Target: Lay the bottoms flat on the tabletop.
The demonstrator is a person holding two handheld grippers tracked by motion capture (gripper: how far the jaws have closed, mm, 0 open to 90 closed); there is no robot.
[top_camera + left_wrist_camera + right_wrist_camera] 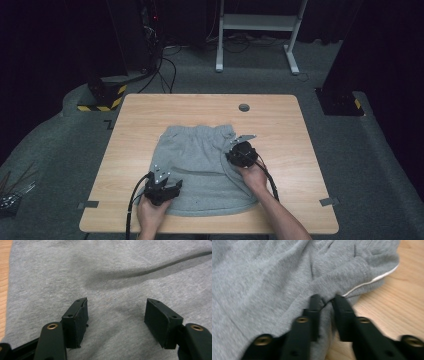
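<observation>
Table (280, 115) is carrying grey shorts (200, 165), lying flat across its middle. Left gripper (116, 315) is hovering over the near hem, jaws spread wide, cloth lying beneath and between them, unpinched. Right gripper (327, 301) is pinching a fold at the shorts' right edge, jaws nearly together. White drawstring (372, 280) is peeking out just beyond them. Right gripper view is blurring.

The shorts (200, 167) lie in the middle of the table (280, 120), with the left gripper (161, 187) on their near edge and the right gripper (241, 150) at their right side.
</observation>
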